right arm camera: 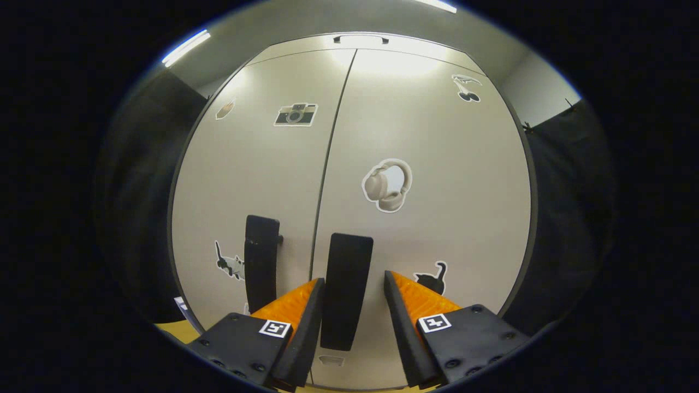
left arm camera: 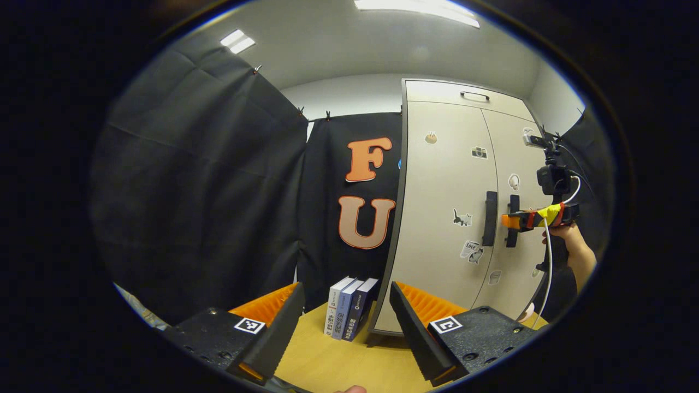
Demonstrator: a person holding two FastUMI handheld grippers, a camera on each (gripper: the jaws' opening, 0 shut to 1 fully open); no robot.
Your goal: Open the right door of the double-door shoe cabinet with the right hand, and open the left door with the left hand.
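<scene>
Left gripper hangs over the table with jaws spread wide, pointing at three upright books just left of the shoe cabinet. Both cabinet doors are closed. Farther off, the right gripper, held by a hand, sits at the right door handle, beside the left door handle.

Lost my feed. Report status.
Right gripper open, straddling right door handle. Left gripper open, back from cabinet. Both doors closed. Nothing blocking.

Pale double-door shoe cabinet, both doors closed, stickered, upright black handles beside centre seam
</scene>
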